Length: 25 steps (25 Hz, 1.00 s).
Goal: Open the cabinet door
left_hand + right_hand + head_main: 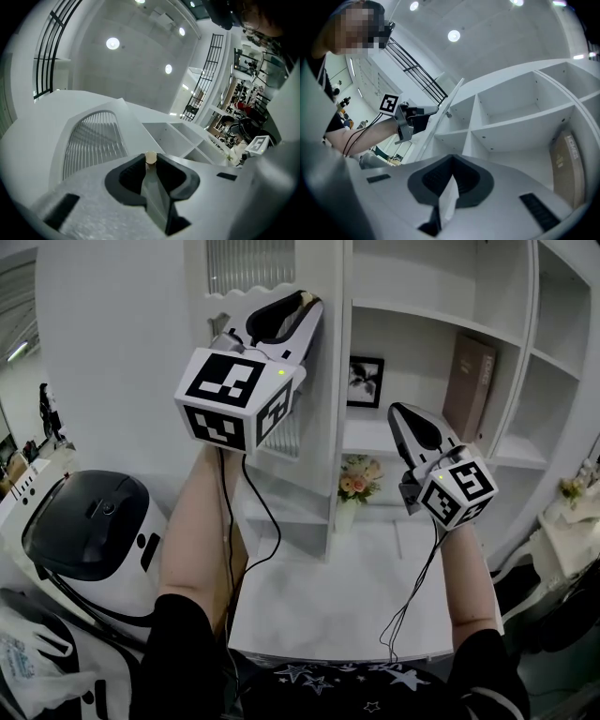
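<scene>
My left hand-held gripper (298, 304) is clenched on the small round knob (150, 158) of the cabinet door (319, 493), which stands partly swung out from the shelves and looks light, stiff and hinged, so that slippery knob seems the best hold, while my right hand-held gripper (401, 418) is closed on nothing.

The person is wearing a dark short-sleeved top (319, 681) printed with white stars, with the sleeves (183, 634) ending above the elbows. The left hand-held gripper (302, 302) and the right hand-held gripper (397, 410) are showing white shells with black inner pads. Each is carrying a white cube with black square markers, the left cube (234, 399) and the right cube (459, 491), and a small green light is glowing on each. A thin black cable (269, 517) is trailing from the left one and a second cable (419, 582) from the right.
</scene>
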{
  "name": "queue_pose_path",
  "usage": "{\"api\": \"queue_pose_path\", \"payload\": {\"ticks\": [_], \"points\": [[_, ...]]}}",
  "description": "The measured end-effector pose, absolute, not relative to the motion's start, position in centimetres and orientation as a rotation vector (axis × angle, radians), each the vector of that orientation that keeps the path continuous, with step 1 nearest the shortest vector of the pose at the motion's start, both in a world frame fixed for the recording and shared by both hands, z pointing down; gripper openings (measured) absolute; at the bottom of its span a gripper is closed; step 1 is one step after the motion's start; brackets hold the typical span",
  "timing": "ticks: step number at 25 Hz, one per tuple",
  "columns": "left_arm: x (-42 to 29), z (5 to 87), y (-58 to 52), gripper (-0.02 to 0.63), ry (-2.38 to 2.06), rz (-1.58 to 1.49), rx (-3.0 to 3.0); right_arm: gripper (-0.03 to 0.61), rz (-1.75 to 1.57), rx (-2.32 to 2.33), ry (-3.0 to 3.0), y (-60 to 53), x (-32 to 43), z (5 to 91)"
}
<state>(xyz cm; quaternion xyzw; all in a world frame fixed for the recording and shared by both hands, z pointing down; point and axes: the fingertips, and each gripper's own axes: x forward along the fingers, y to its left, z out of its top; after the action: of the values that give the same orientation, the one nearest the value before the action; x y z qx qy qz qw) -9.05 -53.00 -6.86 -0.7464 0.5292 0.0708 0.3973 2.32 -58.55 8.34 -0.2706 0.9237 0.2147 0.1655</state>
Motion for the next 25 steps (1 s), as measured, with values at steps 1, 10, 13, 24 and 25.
{"api": "queue_pose_path", "payload": {"ticks": [1,10,13,24,25], "points": [[-9.1,-6.9,-52.6,0.08,1.326,0.183,-1.9,0.006,0.618,-0.781,2.625,-58.1,2.2,8.2],[-10.7,-6.8,-48.3,0.08,1.203,0.254,-1.989,0.008,0.632,-0.845,2.586,-54.4,0.6,7.9],[-11.5,-6.9,-46.7,0.08,1.163,0.287,-2.02,0.008,0.647,-0.859,2.58,-53.2,-0.2,7.8],[-17.1,-7.2,-40.1,0.086,1.025,0.369,-2.122,0.008,0.663,-0.854,2.564,-48.4,-5.5,8.3],[-17.8,-7.3,-39.6,0.087,1.019,0.386,-2.136,0.008,0.656,-0.854,2.563,-47.9,-6.0,8.4]]}}
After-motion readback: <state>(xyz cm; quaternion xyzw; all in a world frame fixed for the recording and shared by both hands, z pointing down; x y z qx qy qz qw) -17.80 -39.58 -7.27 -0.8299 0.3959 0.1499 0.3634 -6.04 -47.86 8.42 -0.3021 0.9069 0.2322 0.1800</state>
